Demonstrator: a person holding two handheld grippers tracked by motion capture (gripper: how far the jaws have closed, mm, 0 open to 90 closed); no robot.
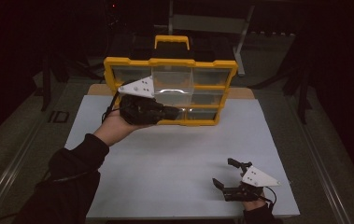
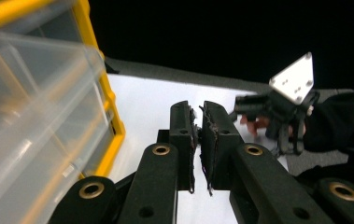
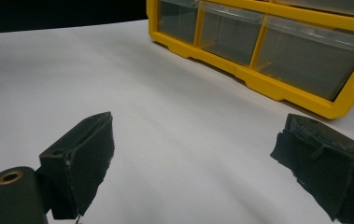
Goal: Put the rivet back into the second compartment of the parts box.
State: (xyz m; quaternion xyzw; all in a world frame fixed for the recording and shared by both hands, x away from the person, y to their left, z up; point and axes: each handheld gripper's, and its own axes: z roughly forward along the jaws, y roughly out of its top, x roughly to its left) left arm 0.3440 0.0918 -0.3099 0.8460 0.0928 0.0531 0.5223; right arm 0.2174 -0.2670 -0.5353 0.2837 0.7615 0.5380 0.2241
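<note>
A: From the high view, we see the yellow organizer (image 1: 170, 84) standing upright at the far edge of the white mat (image 1: 174, 172), and one clear drawer (image 1: 172, 80) in its top row sits pulled out toward us. Our left gripper (image 1: 172, 112) hovers in front of the lower rows, forearm reaching in from the bottom left. Our right gripper (image 1: 226, 175) rests low near the mat's front edge.

B: In the left gripper view, the jaws are pressed together with nothing between them, and the clear drawer (image 2: 30, 121) looms just beside them on the left.

A: So we'd judge the drawer is being worked. Next we'd need those jaws parted and lined up on it.

B: In the right gripper view, the jaws stand wide apart and empty over bare mat (image 3: 165, 130), with the organizer (image 3: 268, 84) well ahead.
</note>
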